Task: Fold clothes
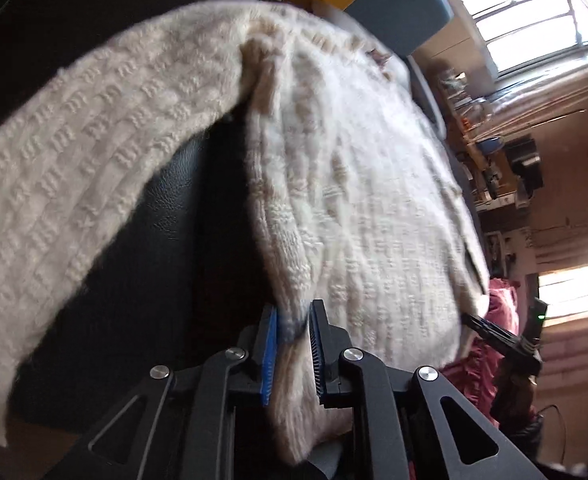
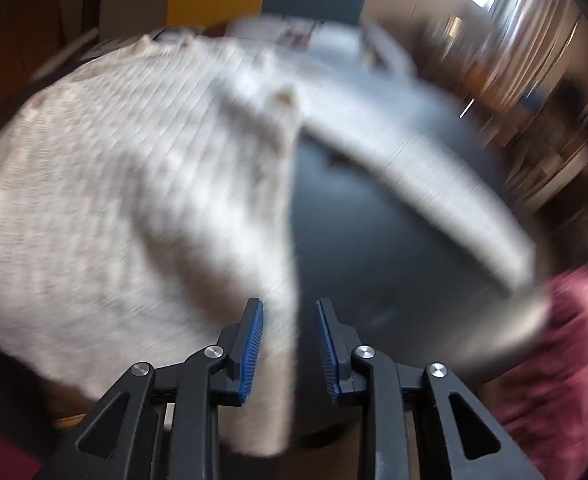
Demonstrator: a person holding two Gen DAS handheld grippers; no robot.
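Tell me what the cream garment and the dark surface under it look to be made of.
Cream sweater: thick knit, probably wool or acrylic; raised patterned stitches, fuzzy edges. Dark surface: looks like leather or a leather-look covering; fine pebbled grain with a dull sheen.

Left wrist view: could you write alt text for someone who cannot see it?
The left gripper holds the edge of a cream knitted sweater, its blue pads on either side of the fabric. One sleeve trails off across a dark leather surface. A pink garment and sunlit windows show at the side.
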